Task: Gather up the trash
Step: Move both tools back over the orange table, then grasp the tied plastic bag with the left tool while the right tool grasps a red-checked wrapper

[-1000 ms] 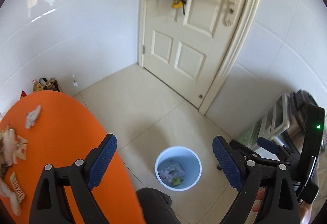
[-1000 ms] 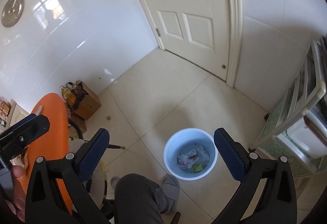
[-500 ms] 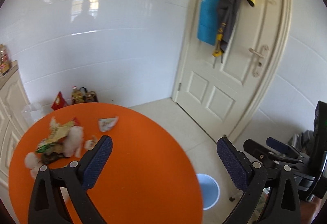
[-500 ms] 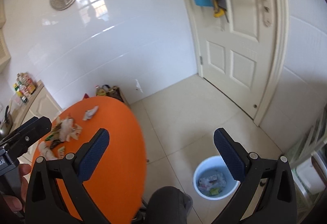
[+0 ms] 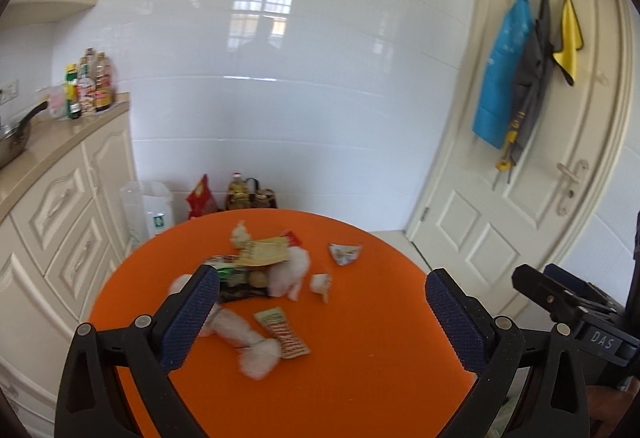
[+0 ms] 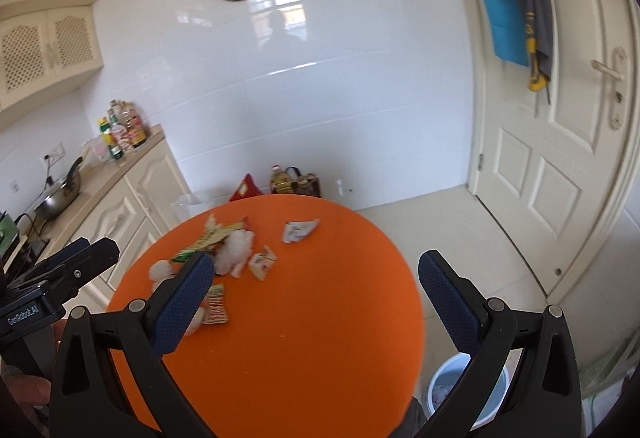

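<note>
A pile of trash (image 5: 260,270) lies on the round orange table (image 5: 360,350): crumpled white tissues, snack wrappers and a folded paper scrap (image 5: 344,252). The pile also shows in the right wrist view (image 6: 224,258). My left gripper (image 5: 320,314) is open and empty, above the table's near side, facing the pile. My right gripper (image 6: 316,298) is open and empty, above the table (image 6: 300,338) to the right of the left one. The light blue trash bin (image 6: 460,390) stands on the floor at the table's right, partly hidden by my right finger.
Cream cabinets with a counter (image 5: 48,146), bottles and a pan stand at the left. Bags and an oil bottle (image 5: 240,194) sit on the floor behind the table. A white door (image 5: 540,178) with hanging cloths is at the right.
Both grippers have swung up and left from facing the bin on the floor to facing the orange table and its trash. Both stay open and empty.
</note>
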Action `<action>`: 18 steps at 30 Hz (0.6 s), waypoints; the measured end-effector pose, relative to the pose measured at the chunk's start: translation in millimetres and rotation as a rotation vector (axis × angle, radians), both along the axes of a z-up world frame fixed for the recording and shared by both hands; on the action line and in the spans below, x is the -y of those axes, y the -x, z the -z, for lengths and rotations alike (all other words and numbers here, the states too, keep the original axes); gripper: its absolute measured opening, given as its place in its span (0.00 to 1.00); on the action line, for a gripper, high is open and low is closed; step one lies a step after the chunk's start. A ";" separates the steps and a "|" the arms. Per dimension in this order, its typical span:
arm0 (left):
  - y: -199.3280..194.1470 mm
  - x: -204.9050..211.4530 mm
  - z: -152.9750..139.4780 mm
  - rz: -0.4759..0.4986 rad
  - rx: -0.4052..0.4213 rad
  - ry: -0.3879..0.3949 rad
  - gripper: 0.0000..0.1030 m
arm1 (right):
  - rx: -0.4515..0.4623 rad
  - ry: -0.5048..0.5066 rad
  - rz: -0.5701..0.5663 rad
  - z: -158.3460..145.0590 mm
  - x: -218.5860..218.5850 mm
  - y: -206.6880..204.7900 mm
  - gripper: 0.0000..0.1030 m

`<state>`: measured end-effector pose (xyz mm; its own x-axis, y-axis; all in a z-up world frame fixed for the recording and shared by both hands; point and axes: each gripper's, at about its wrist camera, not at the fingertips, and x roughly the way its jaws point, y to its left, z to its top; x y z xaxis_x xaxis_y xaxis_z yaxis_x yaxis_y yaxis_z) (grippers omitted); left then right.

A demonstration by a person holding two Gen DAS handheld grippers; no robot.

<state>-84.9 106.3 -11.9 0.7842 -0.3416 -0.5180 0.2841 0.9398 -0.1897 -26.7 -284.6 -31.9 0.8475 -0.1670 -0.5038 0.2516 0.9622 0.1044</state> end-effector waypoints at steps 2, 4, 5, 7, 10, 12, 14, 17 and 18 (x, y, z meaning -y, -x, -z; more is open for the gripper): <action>6.4 6.8 1.9 -0.032 0.007 -0.005 0.99 | 0.003 0.005 -0.024 -0.6 -9.3 -3.4 1.00; 16.2 -0.6 4.5 -0.056 0.013 -0.008 0.99 | 0.010 0.013 -0.039 -2.7 -18.7 -6.0 1.00; 21.0 -4.6 6.4 -0.068 0.011 -0.010 0.99 | 0.011 0.014 -0.046 -2.6 -20.7 -6.5 1.00; 24.0 -4.3 10.5 -0.088 0.003 -0.012 0.99 | 0.013 0.018 -0.062 -4.0 -28.5 -9.6 1.00; 23.5 -2.8 17.3 -0.114 -0.011 -0.021 0.99 | 0.010 0.035 -0.090 -4.0 -39.9 -15.0 1.00; 16.1 -0.3 21.8 -0.126 -0.030 -0.034 0.99 | 0.002 0.039 -0.110 -1.1 -47.4 -19.7 1.00; 12.7 1.7 30.5 -0.139 -0.060 -0.051 0.99 | -0.014 0.038 -0.132 5.6 -53.1 -27.4 1.00; -2.4 4.7 37.8 -0.154 -0.103 -0.057 0.99 | -0.063 0.027 -0.153 22.9 -60.4 -43.1 1.00; -4.5 6.3 40.5 -0.159 -0.114 -0.060 0.99 | -0.078 0.021 -0.162 28.7 -62.2 -48.1 1.00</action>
